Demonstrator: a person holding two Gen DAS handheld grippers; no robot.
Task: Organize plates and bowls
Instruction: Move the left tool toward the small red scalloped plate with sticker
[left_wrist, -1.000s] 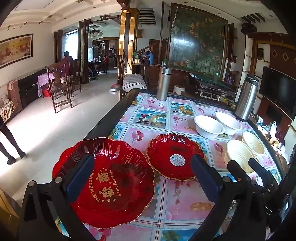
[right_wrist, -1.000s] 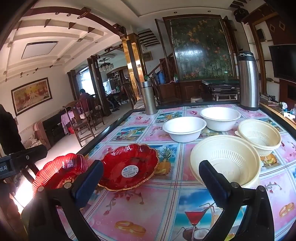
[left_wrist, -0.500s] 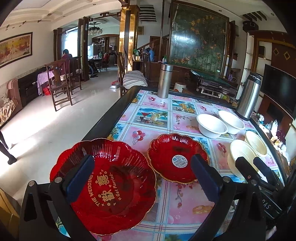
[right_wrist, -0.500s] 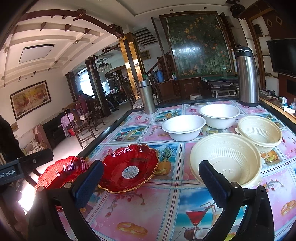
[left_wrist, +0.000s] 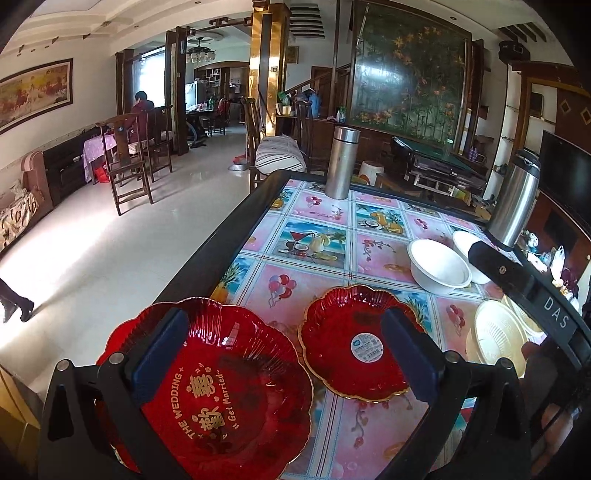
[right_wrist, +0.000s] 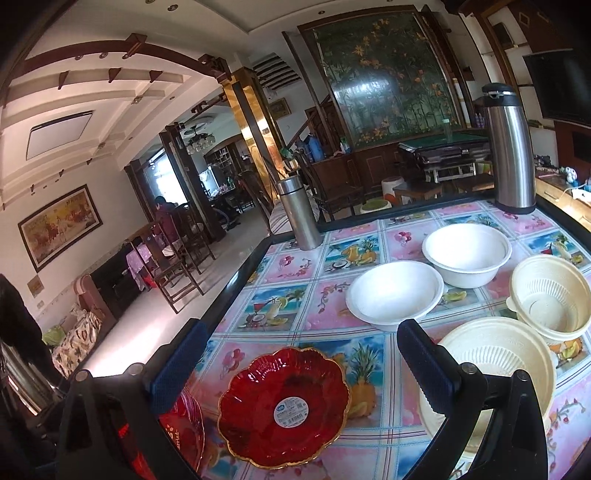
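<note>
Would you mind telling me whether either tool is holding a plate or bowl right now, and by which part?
Nothing is held. The left tool is open above the red plates, and the right tool is open, gripping nothing.

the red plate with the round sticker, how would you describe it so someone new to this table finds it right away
On the patterned table, two red plates lie at the near end, left of the white and cream bowls. The sticker plate is the smaller, gold-rimmed one nearer the cream bowl. A round white label sits in its middle, while the wedding plate carries gold lettering.
</note>
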